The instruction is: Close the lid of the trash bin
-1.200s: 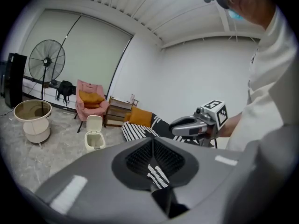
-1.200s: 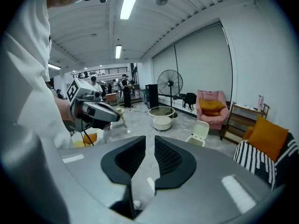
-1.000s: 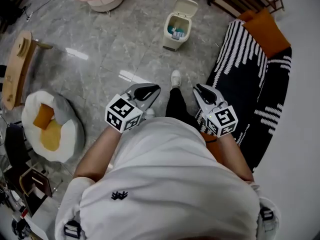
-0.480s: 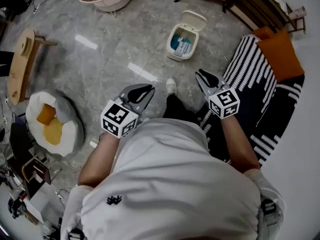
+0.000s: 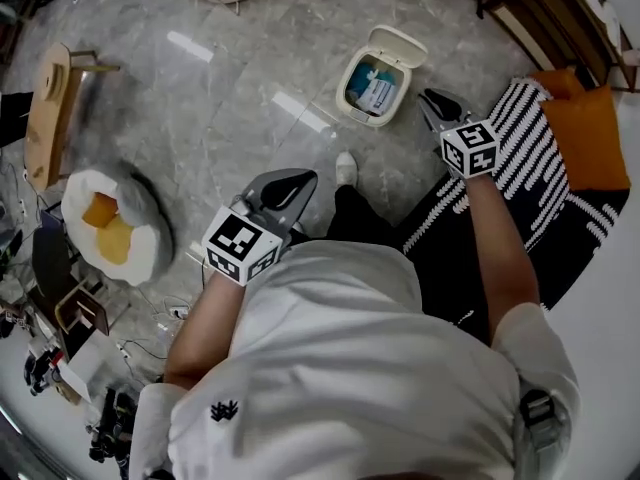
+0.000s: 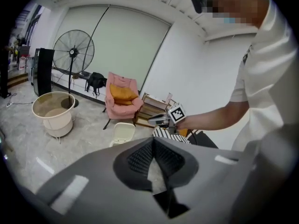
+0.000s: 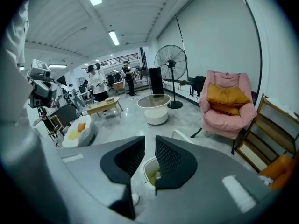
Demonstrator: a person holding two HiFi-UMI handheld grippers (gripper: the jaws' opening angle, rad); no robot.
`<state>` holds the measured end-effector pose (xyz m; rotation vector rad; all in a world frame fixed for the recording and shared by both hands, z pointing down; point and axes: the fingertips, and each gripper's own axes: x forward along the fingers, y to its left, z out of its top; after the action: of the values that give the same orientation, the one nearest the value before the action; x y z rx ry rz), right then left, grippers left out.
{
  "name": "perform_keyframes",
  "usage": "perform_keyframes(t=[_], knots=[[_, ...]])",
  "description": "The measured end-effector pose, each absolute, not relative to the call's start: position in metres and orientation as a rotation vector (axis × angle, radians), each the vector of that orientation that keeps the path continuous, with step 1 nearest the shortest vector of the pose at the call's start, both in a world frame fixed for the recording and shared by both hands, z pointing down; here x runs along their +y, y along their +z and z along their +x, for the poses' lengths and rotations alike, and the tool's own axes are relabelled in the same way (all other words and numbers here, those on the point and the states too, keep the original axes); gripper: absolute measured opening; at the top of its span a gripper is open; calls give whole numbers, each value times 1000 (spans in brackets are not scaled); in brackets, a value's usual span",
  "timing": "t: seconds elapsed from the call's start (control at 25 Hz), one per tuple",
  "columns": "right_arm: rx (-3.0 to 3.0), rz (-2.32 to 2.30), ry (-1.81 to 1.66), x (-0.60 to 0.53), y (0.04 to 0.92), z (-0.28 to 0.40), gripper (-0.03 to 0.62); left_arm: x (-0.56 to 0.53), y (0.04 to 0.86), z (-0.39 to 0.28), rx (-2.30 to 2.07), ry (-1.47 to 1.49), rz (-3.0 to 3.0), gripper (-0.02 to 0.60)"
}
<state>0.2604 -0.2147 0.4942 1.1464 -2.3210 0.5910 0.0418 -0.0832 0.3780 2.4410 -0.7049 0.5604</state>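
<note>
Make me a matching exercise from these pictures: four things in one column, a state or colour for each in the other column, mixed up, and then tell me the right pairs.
Things
1. trash bin
2. left gripper
3. right gripper
4. rug

States and colours
A. jaws a little apart, reached out beside the bin
B. black with white stripes
C. lid up
D. jaws together, held back from the bin

Pairs: 1-C, 2-D, 3-A, 4-B
</note>
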Motion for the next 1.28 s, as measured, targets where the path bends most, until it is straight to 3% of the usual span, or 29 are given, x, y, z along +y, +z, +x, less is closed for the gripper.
perform_keyframes(t=[0.6, 1.28], knots=[[-2171, 1088, 675, -362, 619, 306, 61, -107, 415, 58, -663, 616, 2354, 57], [-2109, 1006, 769, -393, 689, 299, 77, -106, 435, 62, -671, 605, 2280, 57]])
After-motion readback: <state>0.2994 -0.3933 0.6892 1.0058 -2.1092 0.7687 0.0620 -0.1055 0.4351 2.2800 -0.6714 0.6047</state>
